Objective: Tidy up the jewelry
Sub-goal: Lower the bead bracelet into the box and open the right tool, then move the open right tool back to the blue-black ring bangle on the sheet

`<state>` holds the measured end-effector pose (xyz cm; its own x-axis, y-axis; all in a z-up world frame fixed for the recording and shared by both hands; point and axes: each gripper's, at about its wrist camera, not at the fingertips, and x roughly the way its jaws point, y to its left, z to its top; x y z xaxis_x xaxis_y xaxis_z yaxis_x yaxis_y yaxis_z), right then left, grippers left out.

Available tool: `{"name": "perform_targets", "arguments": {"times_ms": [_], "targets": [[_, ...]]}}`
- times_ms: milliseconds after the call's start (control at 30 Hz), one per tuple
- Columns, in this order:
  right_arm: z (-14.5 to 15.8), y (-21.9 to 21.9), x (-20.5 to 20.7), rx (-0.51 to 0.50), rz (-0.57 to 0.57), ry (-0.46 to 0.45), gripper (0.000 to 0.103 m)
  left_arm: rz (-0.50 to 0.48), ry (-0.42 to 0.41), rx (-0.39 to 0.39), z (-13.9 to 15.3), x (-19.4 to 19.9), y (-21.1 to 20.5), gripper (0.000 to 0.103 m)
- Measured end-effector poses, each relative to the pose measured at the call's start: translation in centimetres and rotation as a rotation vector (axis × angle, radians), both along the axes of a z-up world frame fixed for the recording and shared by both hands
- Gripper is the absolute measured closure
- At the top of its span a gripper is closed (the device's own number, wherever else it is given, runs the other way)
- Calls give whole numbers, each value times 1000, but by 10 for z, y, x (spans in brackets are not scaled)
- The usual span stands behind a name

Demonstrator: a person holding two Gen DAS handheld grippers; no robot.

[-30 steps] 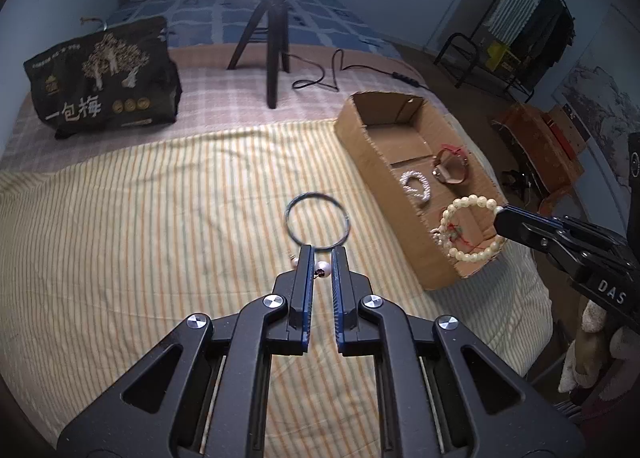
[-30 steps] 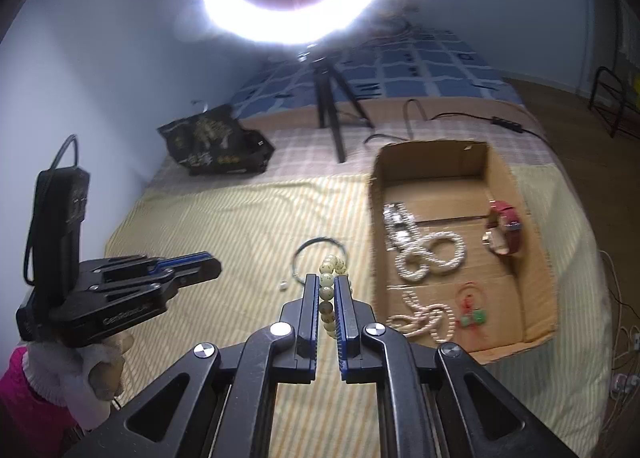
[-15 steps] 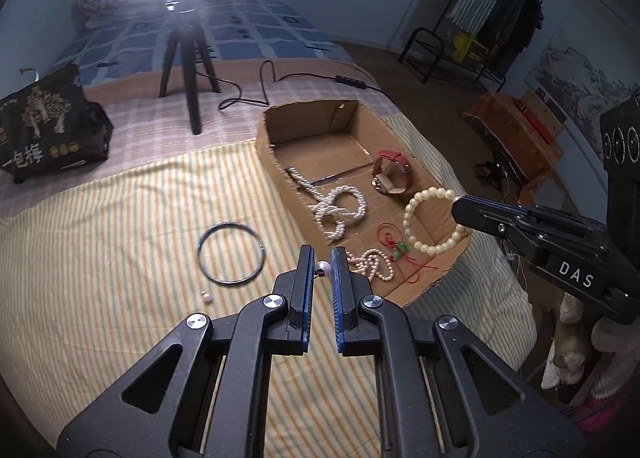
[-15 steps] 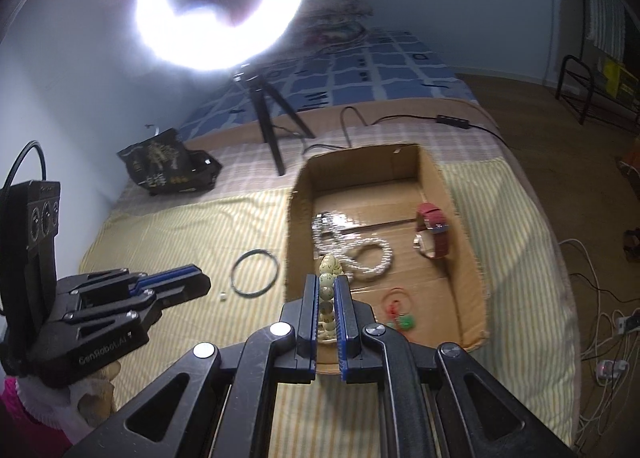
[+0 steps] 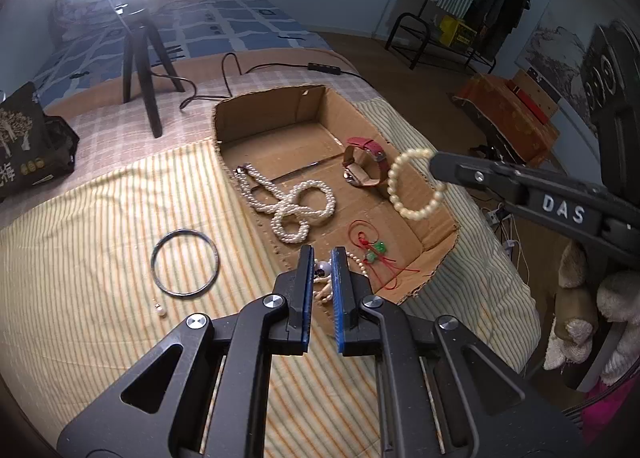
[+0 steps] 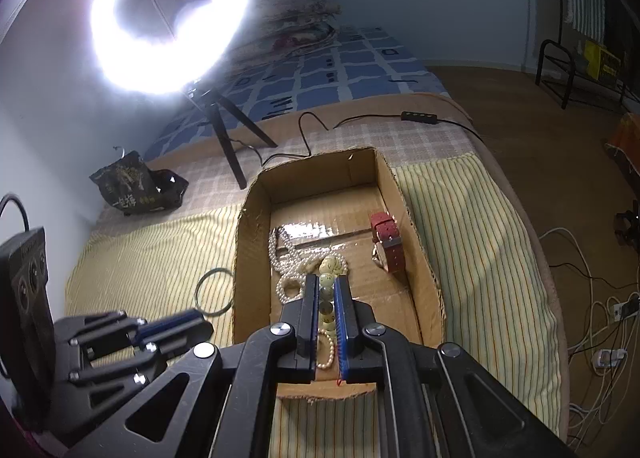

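Left wrist view: left tool pinches a pearl earring over the near end of the cardboard box on the bed. Right tool holds a bead bracelet above the box. Dark bangle and another earring lie on the striped sheet.

Right wrist view: right tool clamped on the bead bracelet, over the box; red watch inside.
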<state>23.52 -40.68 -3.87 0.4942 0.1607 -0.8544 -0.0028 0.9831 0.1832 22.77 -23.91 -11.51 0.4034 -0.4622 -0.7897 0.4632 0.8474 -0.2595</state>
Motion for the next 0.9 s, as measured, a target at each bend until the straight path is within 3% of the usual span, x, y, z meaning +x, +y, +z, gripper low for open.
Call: {"name": "perform_targets", "arguments": {"times_ms": [567, 633, 700, 733, 767, 800, 833, 900], "targets": [[-14, -8, 15, 8, -23, 27, 94, -38, -13, 17, -7, 0, -26, 96], [-14, -7, 14, 4, -23, 20, 75, -30, -19, 20, -6, 0, -26, 96], [-14, -6, 14, -1, -21, 20, 71, -27, -17, 25, -6, 2, -26, 91], [-13, -5, 14, -4, -19, 18, 64, -23, -17, 28, -6, 2, -25, 84], [-13, -4, 14, -10, -19, 16, 58, -21, -23, 26, -5, 2, -24, 64], [-13, -3, 14, -16, -22, 13, 43, -17, -32, 26, -4, 1, -24, 50], [-12, -3, 14, -23, -23, 6, 31, -9, -48, 28, -2, 0, -23, 46], [-10, -2, 14, -39, -29, -5, 24, -4, -55, 30, 0, -1, -22, 40]]}}
